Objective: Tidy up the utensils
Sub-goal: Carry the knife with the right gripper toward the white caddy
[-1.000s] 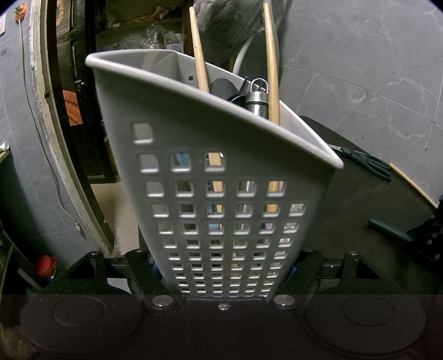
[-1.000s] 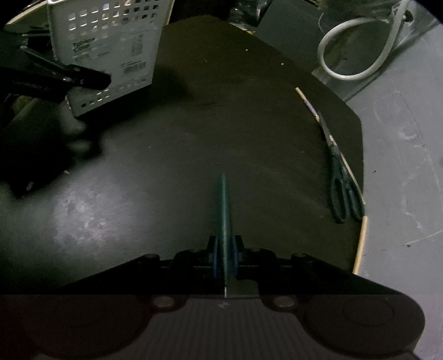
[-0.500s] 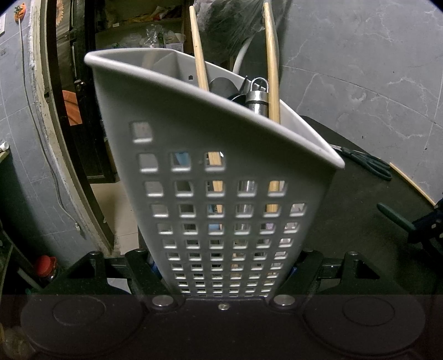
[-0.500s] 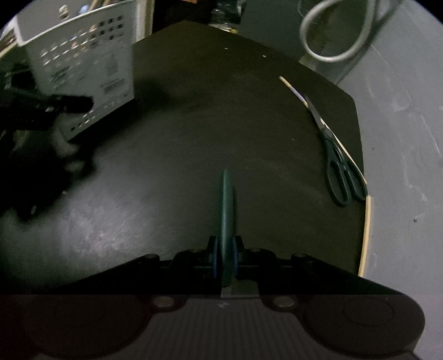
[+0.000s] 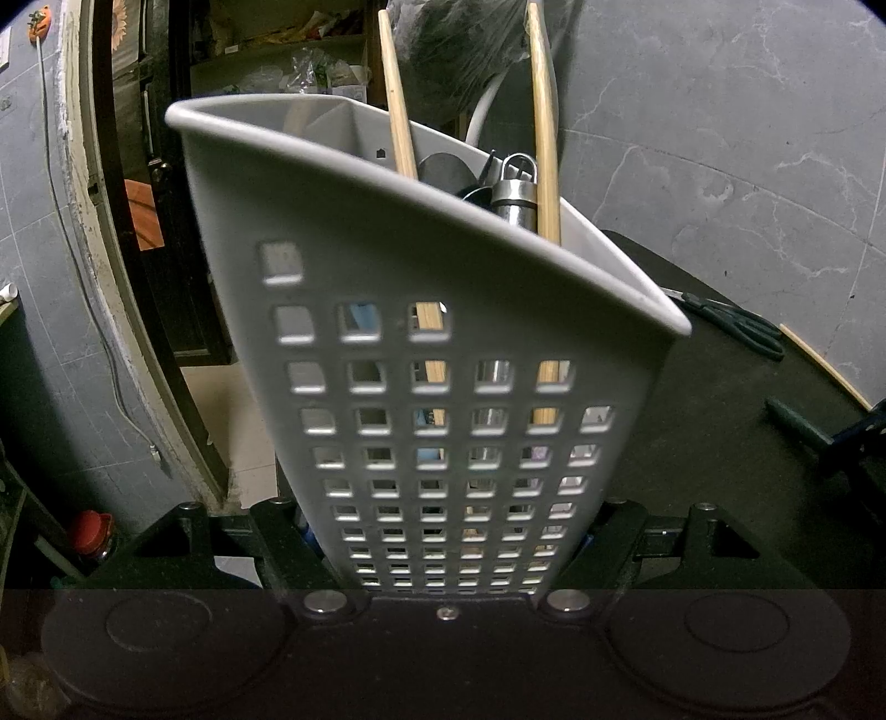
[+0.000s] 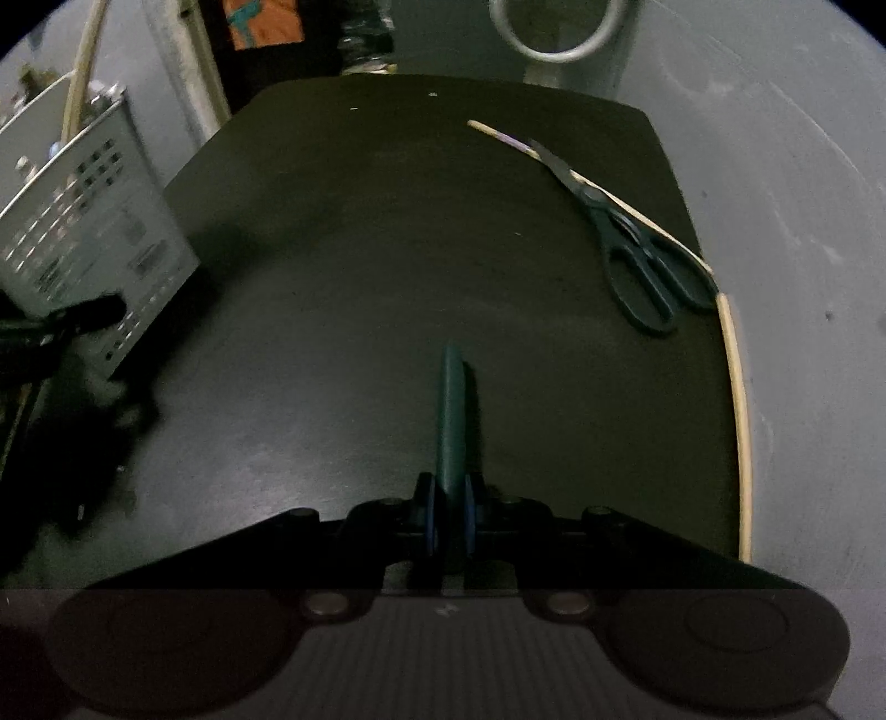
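Left hand-held gripper (image 5: 443, 559) clamps my tall grey perforated plastic utensil basket (image 5: 432, 343), tilted, wooden sticks poking out. Right hand-held gripper (image 6: 449, 520) pinches a slim dark-green handle (image 6: 453, 421) above the black bench (image 6: 387, 232); green-handled scissors (image 6: 637, 249) lie near its edge.

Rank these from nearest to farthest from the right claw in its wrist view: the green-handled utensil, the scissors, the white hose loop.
1. Green-handled utensil: clamped in the right claw.
2. Scissors: on the table's right edge.
3. White hose loop: beyond the table's far end.
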